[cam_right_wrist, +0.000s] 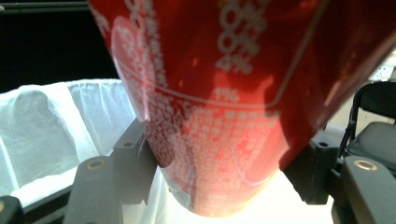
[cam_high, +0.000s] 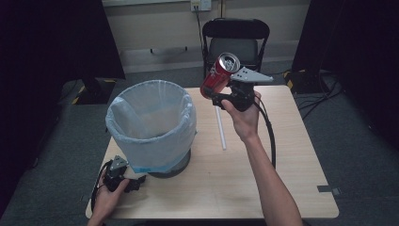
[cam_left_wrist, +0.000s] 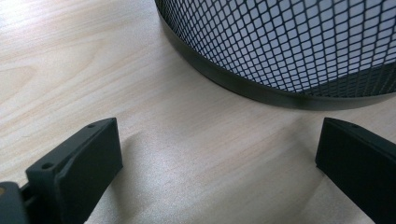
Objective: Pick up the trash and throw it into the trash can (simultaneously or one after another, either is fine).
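– Where is the can (cam_high: 220, 75) held at this point?

– It is gripped by the right gripper (cam_high: 225, 92), raised well above the table (cam_high: 291, 155) and just to the right of the bin (cam_high: 151, 125), with its open top tilted up and away. In the right gripper view the can (cam_right_wrist: 224, 93) is seen pinched between the two jaws, which are pressed against its sides low on the body.

– And the other gripper?

– The left gripper (cam_high: 123, 178) is rested on the table at the near foot of the bin, jaws spread wide with nothing between them. The mesh wall of the bin (cam_left_wrist: 289, 46) is seen just beyond them, not touched.

– How should the drop be done well?

– The can should probably be carried left until it is over the middle of the bin's mouth, not merely over the rim, since the liner (cam_high: 141, 101) is folded loosely over the edge and could be snagged. The jaws should be opened only once the can is clear of the rim. A low release would likely be kinder, so the light bin is not tipped.

– Anything else to be minded?

– The white straw (cam_high: 220, 128) lying on the table to the right of the bin should be left undisturbed by the forearm.
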Available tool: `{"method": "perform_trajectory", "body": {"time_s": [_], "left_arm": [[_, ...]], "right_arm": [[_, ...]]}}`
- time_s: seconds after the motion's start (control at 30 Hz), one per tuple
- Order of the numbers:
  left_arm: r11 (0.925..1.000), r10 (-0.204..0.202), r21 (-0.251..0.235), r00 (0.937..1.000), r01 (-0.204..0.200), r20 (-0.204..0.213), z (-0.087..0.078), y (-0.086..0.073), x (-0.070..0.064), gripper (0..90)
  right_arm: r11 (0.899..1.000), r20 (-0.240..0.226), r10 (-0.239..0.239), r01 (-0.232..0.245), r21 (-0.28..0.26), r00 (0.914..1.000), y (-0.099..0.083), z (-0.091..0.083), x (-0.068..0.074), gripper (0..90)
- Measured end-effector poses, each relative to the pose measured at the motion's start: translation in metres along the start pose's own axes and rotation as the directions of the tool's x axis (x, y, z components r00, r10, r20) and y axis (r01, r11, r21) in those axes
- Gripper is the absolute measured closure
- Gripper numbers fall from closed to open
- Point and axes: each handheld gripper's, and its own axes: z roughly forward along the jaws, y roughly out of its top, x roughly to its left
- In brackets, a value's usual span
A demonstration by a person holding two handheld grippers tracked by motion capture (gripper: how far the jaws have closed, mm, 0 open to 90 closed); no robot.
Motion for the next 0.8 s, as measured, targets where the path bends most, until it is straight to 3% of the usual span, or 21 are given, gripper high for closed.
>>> {"method": "perform_trajectory", "body": {"time_s": [0.47,0.8], "left_arm": [[1.0,-0.001,0.0,1.0,0.001,0.001,0.0,0.0,0.0,0.0],[1.0,0.0,0.0,1.0,0.0,0.0,0.0,0.0,0.0,0.0]], "right_arm": [[0.999,-0.048,0.001,-0.003,-0.054,0.9989,0.018,0.001,0.009,34.8],[0.997,-0.096,-0.011,0.004,-0.073,0.9953,0.033,0.009,0.026,34.6]]}}
